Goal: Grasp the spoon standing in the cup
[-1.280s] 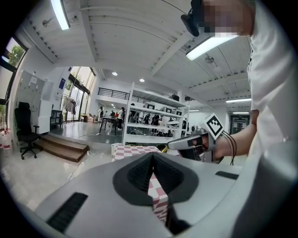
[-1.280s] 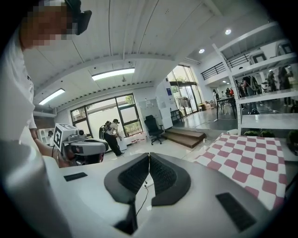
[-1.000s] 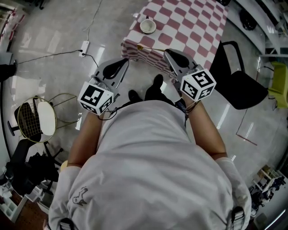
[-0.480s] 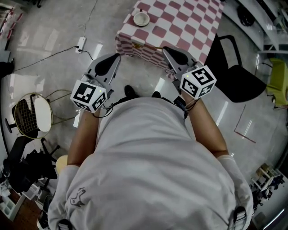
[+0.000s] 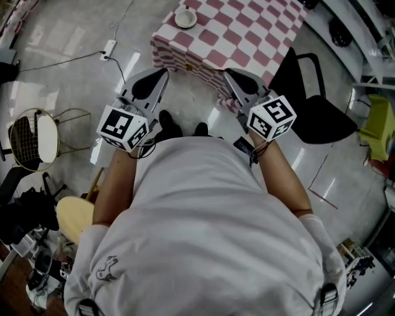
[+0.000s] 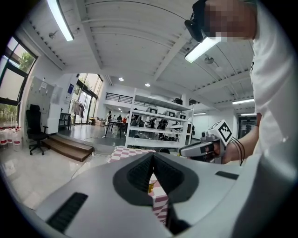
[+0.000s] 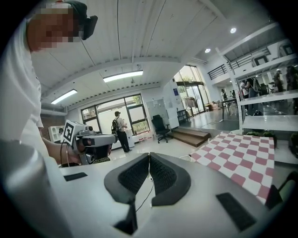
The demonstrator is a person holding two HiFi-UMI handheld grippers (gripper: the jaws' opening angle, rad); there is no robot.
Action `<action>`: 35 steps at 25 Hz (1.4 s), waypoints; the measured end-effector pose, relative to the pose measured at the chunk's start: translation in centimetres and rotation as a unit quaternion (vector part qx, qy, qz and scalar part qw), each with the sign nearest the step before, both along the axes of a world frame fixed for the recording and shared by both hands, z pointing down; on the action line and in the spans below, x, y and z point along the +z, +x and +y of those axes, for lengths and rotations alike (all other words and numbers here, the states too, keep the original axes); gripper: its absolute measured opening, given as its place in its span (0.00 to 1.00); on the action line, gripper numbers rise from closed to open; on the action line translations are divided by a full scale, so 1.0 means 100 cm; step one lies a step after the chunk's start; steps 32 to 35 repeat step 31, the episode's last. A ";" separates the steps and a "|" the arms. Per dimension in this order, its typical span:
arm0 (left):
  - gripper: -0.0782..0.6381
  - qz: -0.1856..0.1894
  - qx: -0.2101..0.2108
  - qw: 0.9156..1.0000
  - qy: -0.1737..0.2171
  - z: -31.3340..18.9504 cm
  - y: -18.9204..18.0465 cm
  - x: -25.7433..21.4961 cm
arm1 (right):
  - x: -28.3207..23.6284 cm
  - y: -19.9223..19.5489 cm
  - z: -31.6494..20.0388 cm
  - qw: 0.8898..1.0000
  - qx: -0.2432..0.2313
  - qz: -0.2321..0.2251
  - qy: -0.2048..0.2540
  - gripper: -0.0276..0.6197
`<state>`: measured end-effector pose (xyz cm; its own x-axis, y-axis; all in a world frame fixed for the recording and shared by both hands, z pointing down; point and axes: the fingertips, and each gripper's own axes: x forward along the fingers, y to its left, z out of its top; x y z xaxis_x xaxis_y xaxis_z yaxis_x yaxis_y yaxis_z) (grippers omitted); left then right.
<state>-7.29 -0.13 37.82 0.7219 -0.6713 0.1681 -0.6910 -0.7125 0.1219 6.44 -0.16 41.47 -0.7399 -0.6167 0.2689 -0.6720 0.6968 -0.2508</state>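
Checkered table (image 5: 247, 34) ahead, cup (image 5: 185, 18) at corner, black chair (image 5: 316, 120) beside

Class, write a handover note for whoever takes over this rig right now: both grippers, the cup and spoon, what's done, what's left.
Left gripper: jaws together, empty.
Right gripper: jaws together, empty.
Both are held in front of the body, short of the cup.
The cup stands on the checked table, near its left edge in the head view; the spoon is too small to make out.
Done: nothing grasped.
Left: step closer, open a gripper, close it on the spoon.
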 end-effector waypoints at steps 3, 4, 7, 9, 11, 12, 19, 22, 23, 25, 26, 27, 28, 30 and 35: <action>0.13 0.005 -0.011 1.000 -0.005 0.017 0.013 0.002 | -0.001 0.012 0.016 1.000 -0.009 -0.005 0.001 0.09; 0.13 0.006 -0.014 1.000 -0.007 0.024 0.017 0.003 | -0.001 0.016 0.022 1.000 -0.011 -0.009 -0.001 0.09; 0.13 0.011 -0.021 1.000 -0.008 0.040 0.030 0.007 | 0.001 0.028 0.037 1.000 -0.016 -0.011 0.001 0.09; 0.13 0.014 -0.025 1.000 -0.009 0.050 0.037 0.011 | 0.002 0.034 0.046 1.000 -0.020 -0.011 0.004 0.09; 0.13 0.016 -0.029 0.999 -0.012 0.060 0.042 0.013 | 0.003 0.038 0.054 1.000 -0.022 -0.014 0.005 0.09; 0.13 0.016 -0.031 0.999 -0.013 0.064 0.044 0.014 | 0.002 0.039 0.057 1.000 -0.024 -0.015 0.006 0.09; 0.13 -0.001 -0.035 0.999 -0.011 0.076 0.045 0.021 | 0.001 0.045 0.066 0.999 -0.031 -0.026 0.001 0.09; 0.13 -0.003 -0.038 0.999 -0.013 0.078 0.043 0.024 | 0.002 0.044 0.070 0.999 -0.035 -0.020 0.005 0.09; 0.13 -0.003 -0.038 0.999 -0.015 0.080 0.043 0.025 | 0.001 0.042 0.071 0.999 -0.037 -0.015 0.009 0.09; 0.13 -0.003 -0.037 0.999 -0.019 0.080 0.044 0.029 | -0.001 0.040 0.072 0.999 -0.042 -0.011 0.014 0.09; 0.13 -0.003 -0.038 0.999 -0.022 0.079 0.044 0.030 | -0.002 0.039 0.071 0.999 -0.043 -0.012 0.014 0.09; 0.13 -0.003 -0.038 0.999 -0.023 0.077 0.046 0.030 | -0.003 0.040 0.069 0.999 -0.044 -0.014 0.013 0.09; 0.13 -0.003 -0.039 0.999 -0.024 0.075 0.049 0.030 | -0.004 0.043 0.066 0.999 -0.045 -0.015 0.011 0.09; 0.13 -0.003 -0.040 0.999 -0.024 0.067 0.056 0.028 | -0.005 0.050 0.058 0.999 -0.045 -0.016 0.008 0.09; 0.13 -0.003 -0.040 0.999 -0.024 0.063 0.059 0.027 | -0.006 0.054 0.053 0.999 -0.045 -0.016 0.007 0.09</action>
